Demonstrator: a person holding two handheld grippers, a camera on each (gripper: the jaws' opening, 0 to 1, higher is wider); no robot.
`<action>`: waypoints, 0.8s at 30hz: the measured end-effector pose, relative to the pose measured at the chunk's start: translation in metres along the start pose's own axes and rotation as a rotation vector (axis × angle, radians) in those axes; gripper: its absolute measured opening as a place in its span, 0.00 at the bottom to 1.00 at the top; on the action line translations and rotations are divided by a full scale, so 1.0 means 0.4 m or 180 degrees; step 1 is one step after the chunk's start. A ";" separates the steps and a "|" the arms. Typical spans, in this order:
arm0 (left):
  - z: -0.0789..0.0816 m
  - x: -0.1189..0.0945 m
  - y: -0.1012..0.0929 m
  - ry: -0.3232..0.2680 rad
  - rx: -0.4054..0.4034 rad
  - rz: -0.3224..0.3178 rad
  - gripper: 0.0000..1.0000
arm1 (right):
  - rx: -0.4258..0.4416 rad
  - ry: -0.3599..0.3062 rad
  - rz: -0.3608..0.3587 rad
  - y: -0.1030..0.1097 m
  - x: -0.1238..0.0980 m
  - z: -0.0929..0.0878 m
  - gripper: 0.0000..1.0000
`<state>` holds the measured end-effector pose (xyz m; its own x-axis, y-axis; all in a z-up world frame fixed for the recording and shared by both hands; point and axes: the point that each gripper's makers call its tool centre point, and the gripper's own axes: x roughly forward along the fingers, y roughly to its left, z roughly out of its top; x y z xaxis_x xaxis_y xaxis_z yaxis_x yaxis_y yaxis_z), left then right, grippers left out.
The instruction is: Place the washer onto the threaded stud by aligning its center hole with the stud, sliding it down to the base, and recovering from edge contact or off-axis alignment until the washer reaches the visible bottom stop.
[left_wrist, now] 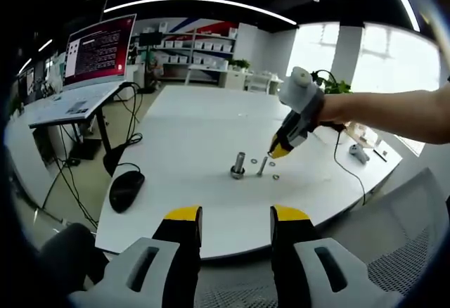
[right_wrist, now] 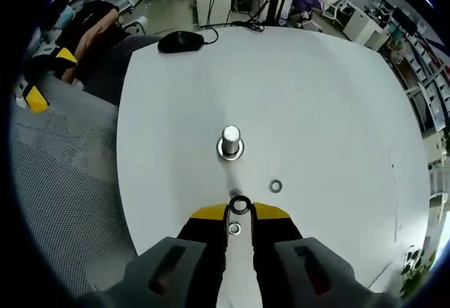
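The room is bright and evenly lit. In the left gripper view, daylight floods through the windows behind the table and blows them out to white, while a curved ceiling light strip glows above. The white tabletop gives soft glare and only faint shadows beside the stud. Fisheye bending curves straight edges. Far shelves beyond the table look soft.
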<state>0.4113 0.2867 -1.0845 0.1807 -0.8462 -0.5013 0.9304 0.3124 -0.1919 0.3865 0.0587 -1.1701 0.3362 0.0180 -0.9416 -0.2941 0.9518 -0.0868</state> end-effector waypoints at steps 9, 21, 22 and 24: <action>0.002 -0.002 -0.001 -0.0003 -0.0004 0.0004 0.37 | -0.0107 0.0110 0.0059 0.006 0.026 -0.006 0.14; 0.002 0.000 -0.001 -0.0009 -0.0011 0.0009 0.37 | -0.0116 0.0175 0.0101 0.002 0.048 -0.006 0.14; 0.002 0.000 -0.002 -0.0009 -0.0012 0.0010 0.37 | -0.0121 0.0186 0.0103 0.003 0.049 -0.008 0.14; 0.004 -0.002 -0.004 -0.0009 -0.0012 0.0012 0.37 | -0.0124 0.0208 0.0110 0.005 0.054 -0.013 0.14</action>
<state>0.4103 0.2862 -1.0825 0.1851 -0.8463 -0.4996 0.9285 0.3171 -0.1933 0.3886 0.0593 -1.1924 0.2667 0.0294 -0.9633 -0.3395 0.9383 -0.0654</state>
